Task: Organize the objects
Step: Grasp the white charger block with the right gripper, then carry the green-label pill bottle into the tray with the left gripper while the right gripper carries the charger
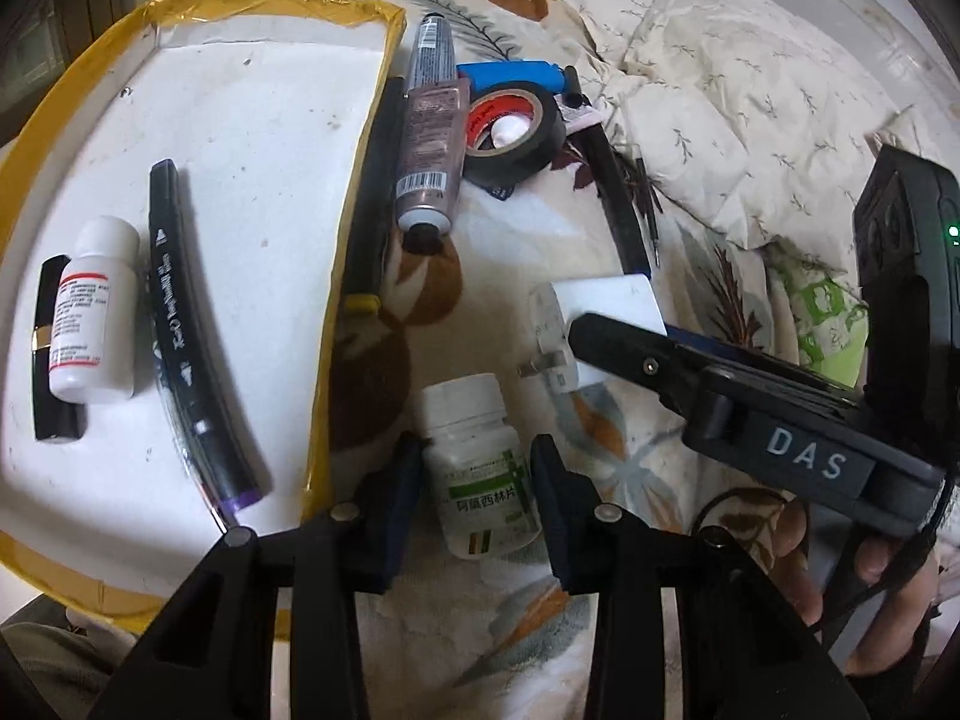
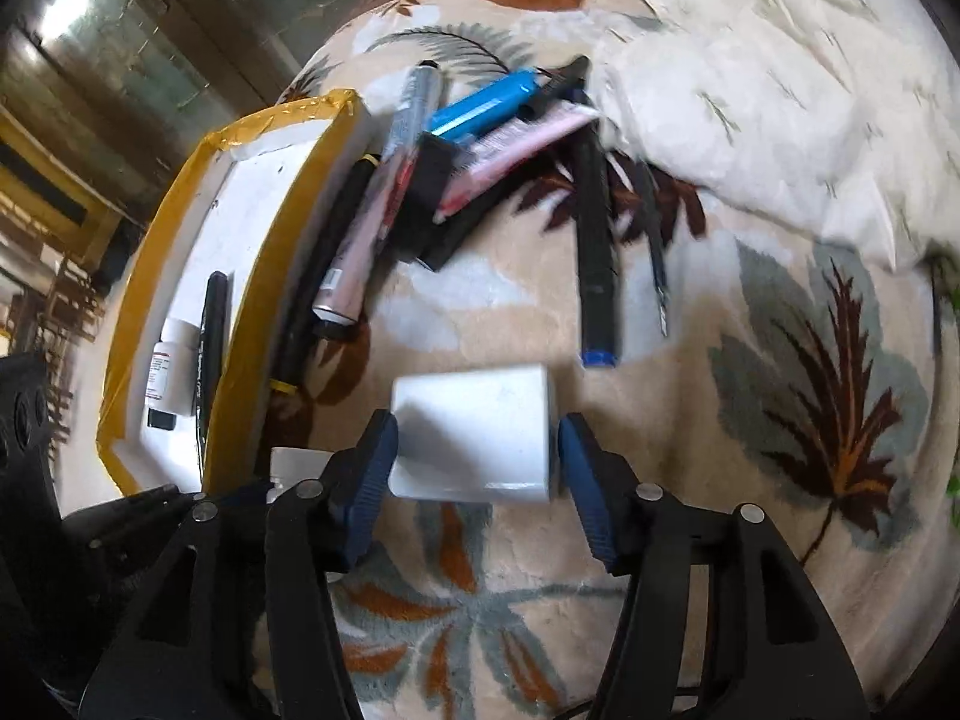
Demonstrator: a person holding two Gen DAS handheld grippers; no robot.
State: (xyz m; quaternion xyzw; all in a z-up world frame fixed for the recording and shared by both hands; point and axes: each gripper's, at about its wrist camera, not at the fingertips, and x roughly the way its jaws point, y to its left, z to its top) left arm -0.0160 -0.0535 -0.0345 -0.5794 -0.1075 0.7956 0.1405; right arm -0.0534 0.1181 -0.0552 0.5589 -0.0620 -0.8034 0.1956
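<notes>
My left gripper [image 1: 474,492] is open with its jaws on either side of a white pill bottle [image 1: 477,468] lying on the leaf-patterned blanket. My right gripper [image 2: 477,468] is open around a white plug adapter [image 2: 474,432], which also shows in the left wrist view [image 1: 594,324]. A white tray with yellow tape edges [image 1: 180,0] at the left holds a small white bottle [image 1: 96,306], a black marker [image 1: 192,336] and a black lipstick [image 1: 51,348].
Beyond lie a pink tube [image 1: 429,138], a black tape roll [image 1: 516,129], a blue tube [image 1: 510,75], black pens [image 1: 618,198] and a long black pen [image 1: 372,198] along the tray's edge. Pillows [image 1: 750,72] fill the far right.
</notes>
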